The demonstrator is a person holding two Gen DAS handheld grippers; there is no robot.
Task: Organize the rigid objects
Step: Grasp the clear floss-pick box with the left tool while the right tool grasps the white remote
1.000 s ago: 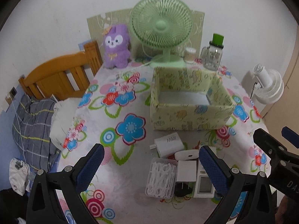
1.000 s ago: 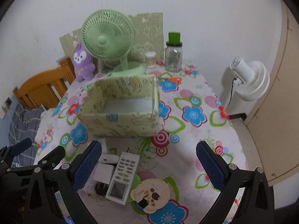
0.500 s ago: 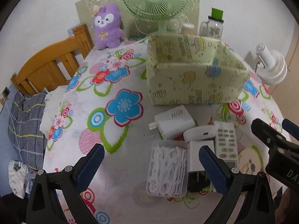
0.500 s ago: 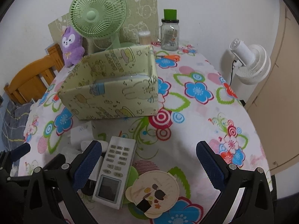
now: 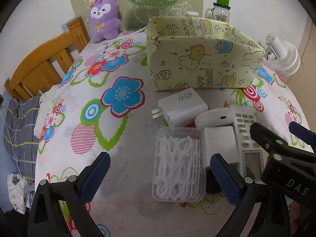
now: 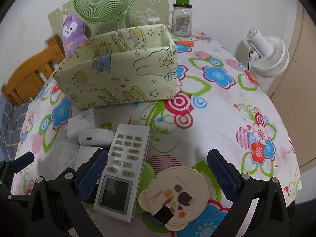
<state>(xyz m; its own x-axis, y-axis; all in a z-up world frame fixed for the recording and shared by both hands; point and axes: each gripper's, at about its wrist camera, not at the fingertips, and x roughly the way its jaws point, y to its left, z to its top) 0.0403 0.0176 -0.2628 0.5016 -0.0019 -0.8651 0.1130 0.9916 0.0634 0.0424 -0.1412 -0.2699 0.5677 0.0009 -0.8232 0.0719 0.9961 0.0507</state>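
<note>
Both grippers wide open, nothing held: left gripper (image 5: 158,174) hangs over the clear floss-pick box (image 5: 178,164), right gripper (image 6: 158,169) straddles the remote control (image 6: 123,169) and the round cream compact (image 6: 176,192). Landmark is the green cartoon storage box (image 6: 118,73), open top, looks empty from what shows of the inside. All loose items are clustered just in front of its near wall on the floral tablecloth (image 6: 227,106): 45W charger (image 5: 180,106) closest to the box, white oval case (image 5: 214,117) just in front of that, smaller white adapter (image 5: 220,145) further out, touching the floss-pick box on one side and the remote on the other. Handling guess: all light and stiff. The floss-pick box is thin smooth plastic, probably slippery, and may flex or pop its lid if squeezed hard, so take it across the short width, mid-length. The remote is long, so pinch across the narrow sides near the middle to avoid tipping. Chargers are blocky, easy flat faces, avoid the prongs. The oval case is rounded and glossy, likely to squirt out, so grip the long flat sides. The compact is flat and low, hard to get under, may need an edge pinch. Items are packed tight, so neighbours may get nudged.
</note>
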